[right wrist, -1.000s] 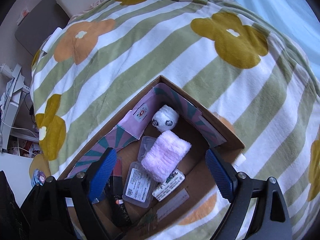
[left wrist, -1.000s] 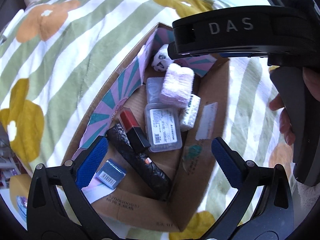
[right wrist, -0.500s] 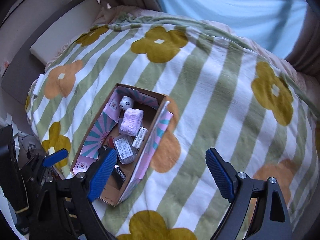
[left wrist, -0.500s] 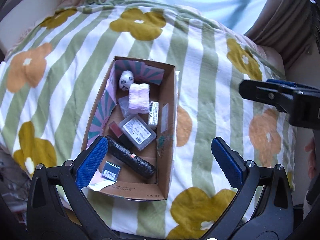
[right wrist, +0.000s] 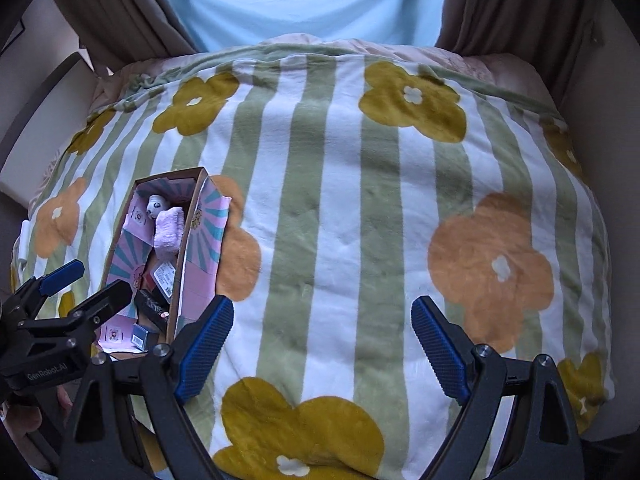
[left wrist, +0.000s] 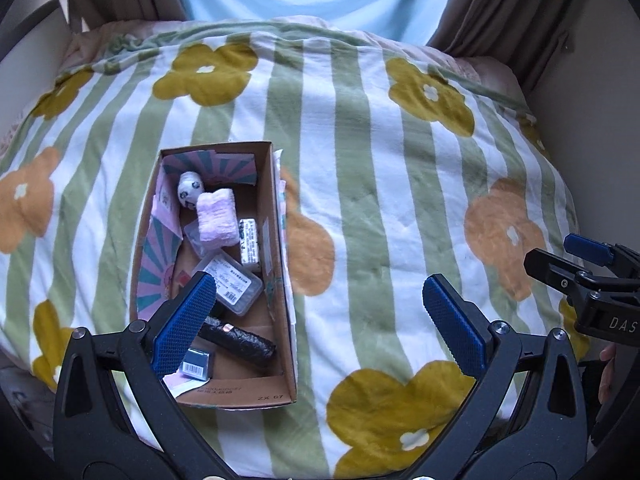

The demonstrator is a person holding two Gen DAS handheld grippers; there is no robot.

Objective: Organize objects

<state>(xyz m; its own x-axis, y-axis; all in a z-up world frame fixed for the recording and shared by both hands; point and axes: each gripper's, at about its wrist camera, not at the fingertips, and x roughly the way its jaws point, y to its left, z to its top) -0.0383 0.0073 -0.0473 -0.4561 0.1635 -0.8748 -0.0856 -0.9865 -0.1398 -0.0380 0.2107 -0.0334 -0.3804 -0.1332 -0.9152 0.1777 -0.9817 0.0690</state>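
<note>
My left gripper (left wrist: 316,320) is spread wide and empty, held high above the blanket (left wrist: 360,160); its left pad (left wrist: 184,324) overlaps the near end of the box (left wrist: 280,264) in view only, not touching it. My right gripper (right wrist: 320,348) is likewise released and empty, over bare blanket to the right of the box, well apart from it. Judgement: both tools are held up and back to take in the whole layout, not to grasp. The box lies lengthwise away from me, left of centre on the blanket, its open top up, so all contents are reachable from above. Nearest inside: a small barcode pack (left wrist: 198,364) at the near wall, then a black wrapped tube (left wrist: 240,340) lying slantwise across the floor. Behind it a clear case (left wrist: 234,284) with a label, tilted against other items. Beside it, along the right wall, a small white printed block (left wrist: 250,244). Further in, a folded pink cloth (left wrist: 218,220) rests on a second clear case, partly hiding it. Farthest, a panda ball (left wrist: 190,190) sits in the far left corner, just touching the cloth. Judgement: all loose things appear gathered in the box; none visible on the blanket, so the task looks near done or done.
</note>
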